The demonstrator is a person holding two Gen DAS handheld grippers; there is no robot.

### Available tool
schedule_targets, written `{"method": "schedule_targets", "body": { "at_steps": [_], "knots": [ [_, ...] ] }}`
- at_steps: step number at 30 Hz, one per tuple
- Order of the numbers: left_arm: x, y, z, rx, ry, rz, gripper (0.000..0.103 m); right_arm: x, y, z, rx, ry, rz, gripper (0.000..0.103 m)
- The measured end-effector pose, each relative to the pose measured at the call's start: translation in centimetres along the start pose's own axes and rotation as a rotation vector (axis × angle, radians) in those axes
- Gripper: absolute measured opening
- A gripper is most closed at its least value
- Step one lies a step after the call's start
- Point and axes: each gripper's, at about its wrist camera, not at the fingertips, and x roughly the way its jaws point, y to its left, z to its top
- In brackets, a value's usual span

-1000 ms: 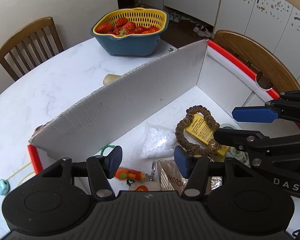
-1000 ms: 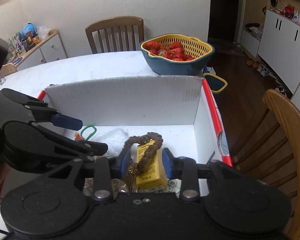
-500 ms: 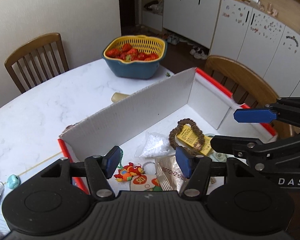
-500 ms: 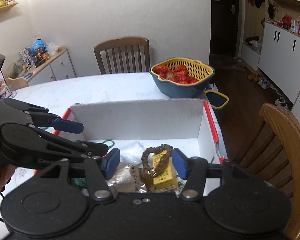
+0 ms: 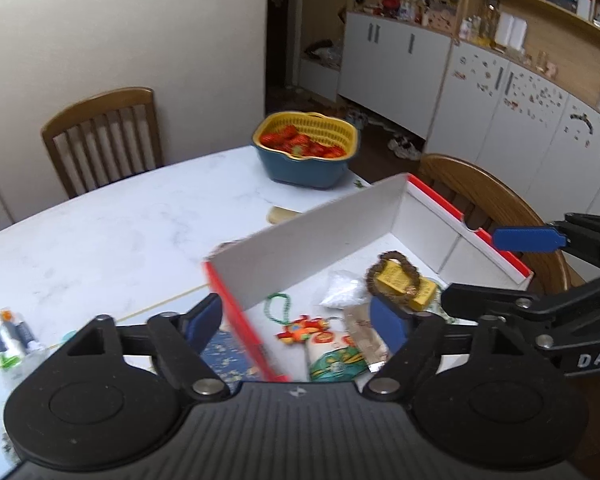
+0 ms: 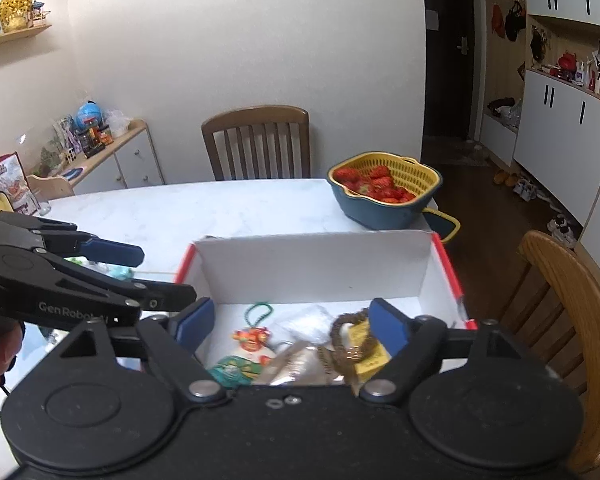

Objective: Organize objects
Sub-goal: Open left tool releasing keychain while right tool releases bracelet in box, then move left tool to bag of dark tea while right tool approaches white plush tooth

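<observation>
Left gripper [image 5: 296, 322] held wide and empty at lower left of the left wrist view, red-edged white box [image 5: 312, 236] seen at centre, bead bracelet [image 5: 396, 276] laid over yellow packet [image 5: 406, 288] inside, right gripper [image 6: 290, 326] spread wide, nothing gripped, strawberry basket [image 5: 306, 154] set at upper centre.

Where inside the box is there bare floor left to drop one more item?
Free: the box floor strip along its far wall, behind the green bead loop and brown bracelet, widest at the far right corner. Crowded: the near half, where packets overlap.
</observation>
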Motion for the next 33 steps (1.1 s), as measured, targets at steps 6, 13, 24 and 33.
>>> {"method": "schedule_targets", "body": {
  "at_steps": [6, 13, 24, 33],
  "knots": [
    [-2.3, 3.1, -1.2, -0.032, -0.018, 0.025, 0.083, -0.4, 3.5, 0.1, -0.006, -0.025, 0.001, 0.094],
    [-4.8, 7.3, -2.9, -0.074, -0.034, 0.031, 0.092, -0.1, 7.9, -0.1, -0.026, -0.023, 0.011, 0.097],
    [-8.1, 14.9, -6.8, -0.096, -0.064, 0.082, 0.102, 1.4, 16.3, -0.9, -0.111, 0.001, 0.071, 0.097],
    [-8.8, 22.6, -9.9, -0.196, -0.038, 0.168, 0.102, 4.7, 22.1, -1.9, -0.14, 0.066, 0.108, 0.097]
  ]
}}
